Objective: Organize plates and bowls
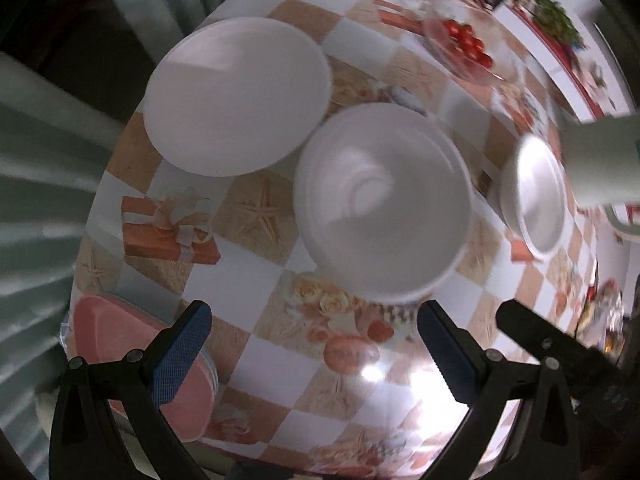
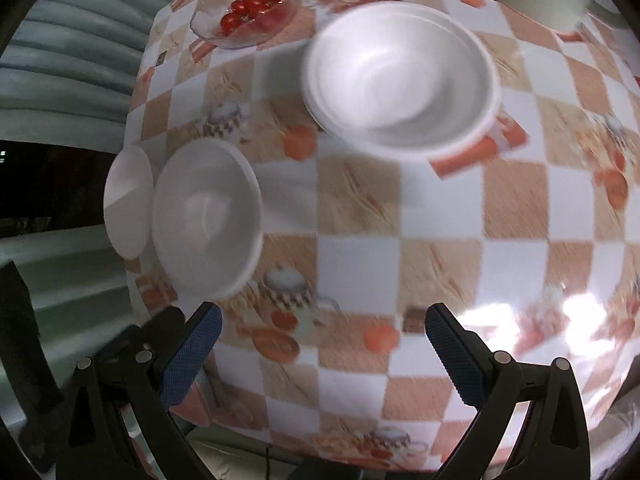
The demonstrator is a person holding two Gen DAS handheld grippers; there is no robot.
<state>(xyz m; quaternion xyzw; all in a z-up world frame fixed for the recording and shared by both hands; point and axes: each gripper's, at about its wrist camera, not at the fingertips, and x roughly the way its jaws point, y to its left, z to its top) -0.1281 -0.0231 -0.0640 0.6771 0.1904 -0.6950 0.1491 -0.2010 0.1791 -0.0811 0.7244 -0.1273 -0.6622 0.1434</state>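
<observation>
Both the left gripper (image 1: 312, 354) and right gripper (image 2: 322, 354) hover released above the checkered tabletop (image 2: 360, 264). Ahead sit stacked white bowls (image 1: 382, 204), a white plate (image 1: 238, 96) beside them, and more nested bowls (image 2: 400, 76).

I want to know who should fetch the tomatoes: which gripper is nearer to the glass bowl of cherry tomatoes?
Probably the right gripper; the glass bowl lies ahead, left of it. From the left gripper it sits beyond the white bowls.
</observation>
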